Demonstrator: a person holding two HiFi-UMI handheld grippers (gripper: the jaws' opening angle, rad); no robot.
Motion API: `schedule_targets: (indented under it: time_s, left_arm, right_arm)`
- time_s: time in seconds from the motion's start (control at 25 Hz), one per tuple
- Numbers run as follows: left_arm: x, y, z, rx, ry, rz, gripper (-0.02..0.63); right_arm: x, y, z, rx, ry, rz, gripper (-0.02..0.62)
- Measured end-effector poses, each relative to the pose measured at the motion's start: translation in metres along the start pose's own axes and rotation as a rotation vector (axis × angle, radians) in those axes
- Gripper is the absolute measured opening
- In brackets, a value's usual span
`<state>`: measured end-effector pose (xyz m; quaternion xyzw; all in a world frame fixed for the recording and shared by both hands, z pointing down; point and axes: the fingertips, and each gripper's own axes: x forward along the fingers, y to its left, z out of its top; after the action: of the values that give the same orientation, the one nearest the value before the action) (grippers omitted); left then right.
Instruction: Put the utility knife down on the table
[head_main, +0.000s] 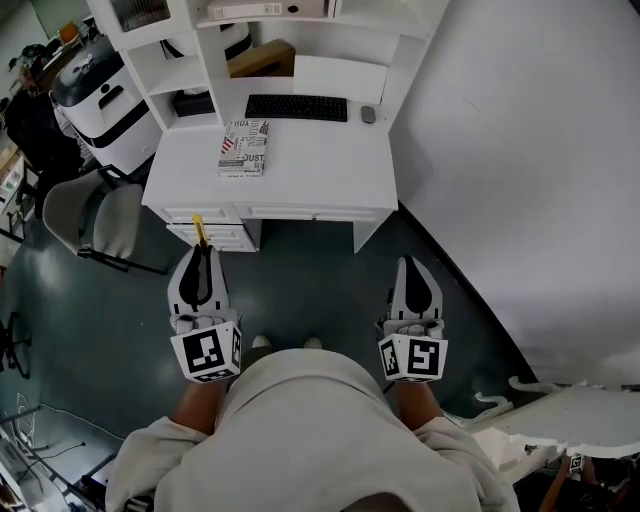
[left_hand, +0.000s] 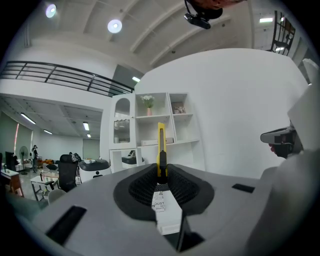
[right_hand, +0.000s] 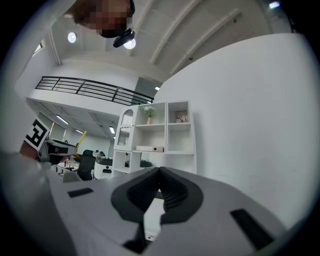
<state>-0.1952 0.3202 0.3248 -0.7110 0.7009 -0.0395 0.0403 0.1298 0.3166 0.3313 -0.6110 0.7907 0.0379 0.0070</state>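
ahead, plant (left_hand: 147, 101) in shelf cubby (left_hand: 159, 109), utility knife (left_hand: 161, 150) in left tongs (head_main: 200, 255)

White desk (head_main: 330, 165), grey chair (head_main: 110, 220), dark floor (head_main: 300, 290), white wall (head_main: 520, 150).

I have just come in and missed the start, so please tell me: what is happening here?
A person stands a little way back from a white desk, with a gripper in each hand, both pointing toward it. The left gripper is clamped on a yellow utility knife, which sticks out ahead of the jaws. The right gripper is shut and holds nothing. The knife is not yet on the desk, where a keyboard and a printed box lie.
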Motion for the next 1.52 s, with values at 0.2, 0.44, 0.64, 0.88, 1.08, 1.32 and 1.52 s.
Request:
schedule_targets:
  time_s: [0.2,0.44,0.64,0.88,1.08,1.32,1.52]
  left_arm:
    - [-0.005,-0.014,-0.001,0.003,0.001,0.034,0.064]
    - [0.005,-0.017,-0.007,0.000,0.010,0.056,0.064]
    - [0.028,-0.016,-0.014,-0.010,0.012,0.057,0.064]
    - [0.076,-0.006,-0.025,-0.023,0.013,0.051,0.064]
    - [0.128,0.005,-0.028,-0.032,0.004,0.033,0.064]
    - [0.198,0.026,-0.035,-0.049,0.018,0.003,0.064]
    - [0.254,0.037,-0.045,-0.062,0.050,-0.050,0.064]
  right_arm:
    - [0.005,-0.017,-0.010,0.001,0.004,0.032,0.003]
    - [0.021,-0.023,-0.017,0.003,0.010,0.053,0.003]
    - [0.042,-0.027,-0.023,-0.007,0.022,0.060,0.003]
    - [0.084,-0.031,-0.028,-0.030,0.031,0.044,0.003]
    - [0.130,-0.033,-0.031,-0.045,0.035,0.022,0.003]
    - [0.200,-0.027,-0.026,-0.062,0.042,0.002,0.003]
    - [0.262,-0.014,-0.020,-0.066,0.042,-0.017,0.003]
